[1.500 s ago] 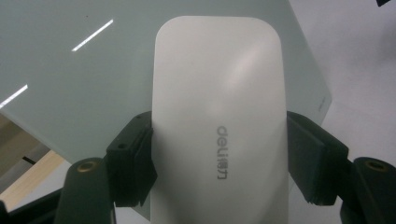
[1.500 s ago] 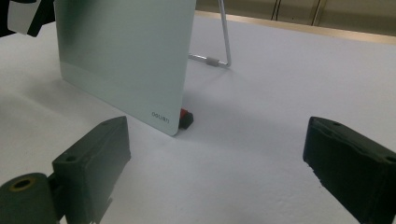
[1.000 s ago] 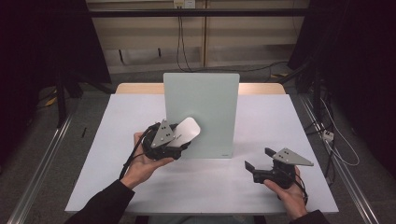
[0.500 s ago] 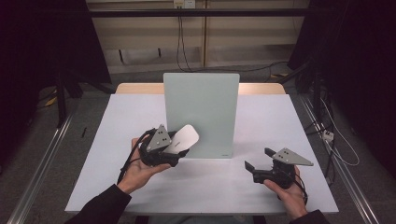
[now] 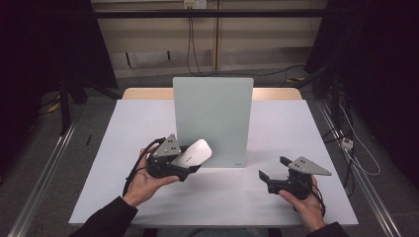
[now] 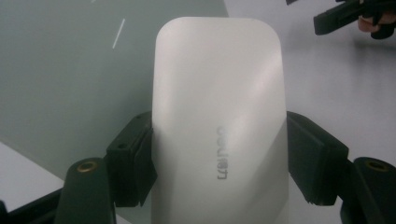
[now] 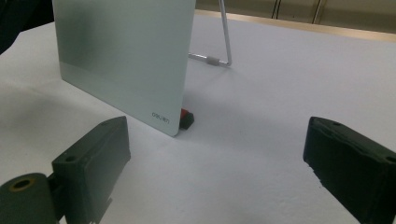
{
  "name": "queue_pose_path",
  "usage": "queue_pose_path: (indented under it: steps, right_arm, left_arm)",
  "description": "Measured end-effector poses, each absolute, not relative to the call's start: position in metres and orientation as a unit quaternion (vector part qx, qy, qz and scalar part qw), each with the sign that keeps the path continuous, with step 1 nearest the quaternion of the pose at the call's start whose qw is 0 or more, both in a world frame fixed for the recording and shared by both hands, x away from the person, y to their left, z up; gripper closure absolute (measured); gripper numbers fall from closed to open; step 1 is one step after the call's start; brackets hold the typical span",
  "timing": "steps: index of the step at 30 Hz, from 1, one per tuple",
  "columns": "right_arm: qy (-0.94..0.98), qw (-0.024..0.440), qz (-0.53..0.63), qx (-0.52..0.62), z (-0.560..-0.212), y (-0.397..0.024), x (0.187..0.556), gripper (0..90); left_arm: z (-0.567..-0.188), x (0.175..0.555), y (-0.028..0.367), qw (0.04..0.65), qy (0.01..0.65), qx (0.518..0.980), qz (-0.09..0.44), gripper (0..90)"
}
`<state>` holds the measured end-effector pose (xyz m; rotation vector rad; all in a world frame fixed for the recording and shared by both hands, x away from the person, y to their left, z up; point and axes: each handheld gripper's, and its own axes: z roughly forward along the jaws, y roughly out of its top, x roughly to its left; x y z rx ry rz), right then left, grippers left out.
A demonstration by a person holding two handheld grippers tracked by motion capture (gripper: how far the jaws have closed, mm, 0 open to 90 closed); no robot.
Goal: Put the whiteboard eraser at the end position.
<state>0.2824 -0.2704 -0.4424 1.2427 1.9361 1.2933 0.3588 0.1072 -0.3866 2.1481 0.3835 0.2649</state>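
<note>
White eraser (image 6: 219, 121) is clamped between the left gripper (image 5: 190, 165) pads, held just in front of the upright board (image 5: 212, 118), low left. Risk, as judged: the smooth shell is pinched only at its edges and could slip or twist when pressed against the board. Board could tip on its wire stand (image 7: 219, 46). Right gripper (image 5: 271, 177) is empty, jaws wide, resting well apart on the table (image 5: 296, 123).

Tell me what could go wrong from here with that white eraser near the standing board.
1. The left gripper clamps the white eraser only near its lower end, so it might pivot or slip.
2. The board rests on a thin wire stand; a hard push could tip or slide it.
3. The right gripper sits open, away from the board, not steadying it.
</note>
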Motion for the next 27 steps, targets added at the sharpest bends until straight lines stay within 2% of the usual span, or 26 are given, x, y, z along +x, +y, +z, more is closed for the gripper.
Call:
queue_pose_path:
  steps: [13,27]
  right_arm:
    - [0.710,0.249,0.477,0.455,-0.442,-0.271,0.279,7.0]
    - [0.710,0.249,0.476,0.455,-0.442,-0.271,0.279,7.0]
  left_arm:
    - [-0.398,0.348,0.078,0.387,0.111,0.913,0.069,31.1]
    - [-0.414,0.347,0.047,0.331,0.086,0.939,0.040,31.1]
